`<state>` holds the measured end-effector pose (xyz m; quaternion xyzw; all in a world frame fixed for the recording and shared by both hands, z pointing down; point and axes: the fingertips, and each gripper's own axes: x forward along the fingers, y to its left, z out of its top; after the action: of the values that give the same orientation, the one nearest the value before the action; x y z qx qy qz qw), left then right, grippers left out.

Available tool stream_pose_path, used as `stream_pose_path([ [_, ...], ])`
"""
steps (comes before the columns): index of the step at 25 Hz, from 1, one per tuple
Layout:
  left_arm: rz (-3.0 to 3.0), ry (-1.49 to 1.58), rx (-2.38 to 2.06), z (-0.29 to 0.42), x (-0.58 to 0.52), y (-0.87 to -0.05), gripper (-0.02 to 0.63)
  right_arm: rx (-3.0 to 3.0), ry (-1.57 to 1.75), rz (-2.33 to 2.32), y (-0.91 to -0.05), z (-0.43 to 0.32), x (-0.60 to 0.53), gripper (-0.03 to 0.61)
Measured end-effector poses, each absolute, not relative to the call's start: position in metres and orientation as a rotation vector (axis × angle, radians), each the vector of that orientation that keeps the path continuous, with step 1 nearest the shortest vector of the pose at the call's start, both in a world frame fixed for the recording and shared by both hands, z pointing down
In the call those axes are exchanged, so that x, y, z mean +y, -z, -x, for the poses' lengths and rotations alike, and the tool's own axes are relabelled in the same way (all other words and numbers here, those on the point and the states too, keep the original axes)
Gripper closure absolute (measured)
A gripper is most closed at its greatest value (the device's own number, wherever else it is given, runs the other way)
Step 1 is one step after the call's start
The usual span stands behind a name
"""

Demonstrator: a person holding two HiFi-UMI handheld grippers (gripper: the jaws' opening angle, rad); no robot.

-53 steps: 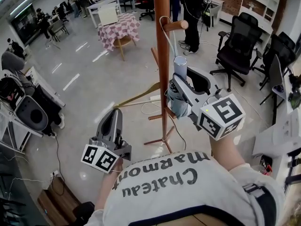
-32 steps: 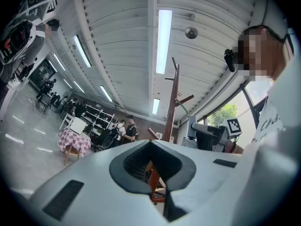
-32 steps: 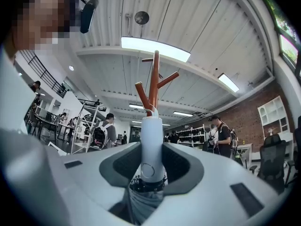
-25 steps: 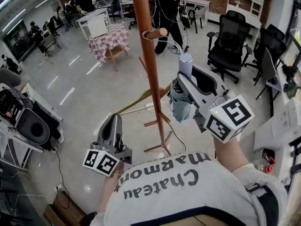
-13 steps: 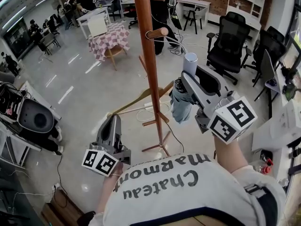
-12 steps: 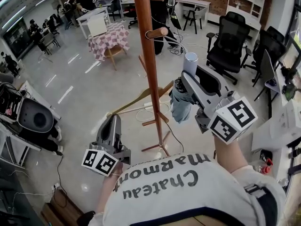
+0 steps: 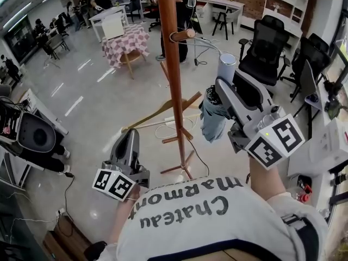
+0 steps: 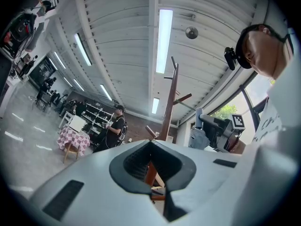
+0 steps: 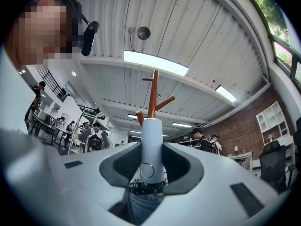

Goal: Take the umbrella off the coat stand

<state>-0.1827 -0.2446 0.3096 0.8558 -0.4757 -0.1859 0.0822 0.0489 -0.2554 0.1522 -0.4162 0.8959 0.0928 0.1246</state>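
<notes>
Progress looks nearly complete: the folded umbrella [image 7: 212, 121] is pinched just below its pale handle [image 7: 227, 67] by the right gripper's [image 7: 218, 94] fingers, beside the coat stand [image 7: 169, 64] and clear of its pole. Its thin strap [image 7: 209, 43] seems still looped over the peg [image 7: 183, 35]; slipping that off remains. Lower down, the left gripper [image 7: 129, 137] is empty, fingers pressed together.

The coat stand [image 7: 169, 75] overruns the head view's top edge; the right hand-held gripper [image 7: 221, 88] seemingly covers the umbrella [image 7: 212, 121] midway.
</notes>
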Motion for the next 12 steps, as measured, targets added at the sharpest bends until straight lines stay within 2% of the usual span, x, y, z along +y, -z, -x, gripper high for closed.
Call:
stream_pose_path([
  [12,-2.541,0.576,-1.446,0.188,-0.242,-0.311,0.591,2.589,-0.313,1.175,-0.140,-0.048,-0.247,0.430],
])
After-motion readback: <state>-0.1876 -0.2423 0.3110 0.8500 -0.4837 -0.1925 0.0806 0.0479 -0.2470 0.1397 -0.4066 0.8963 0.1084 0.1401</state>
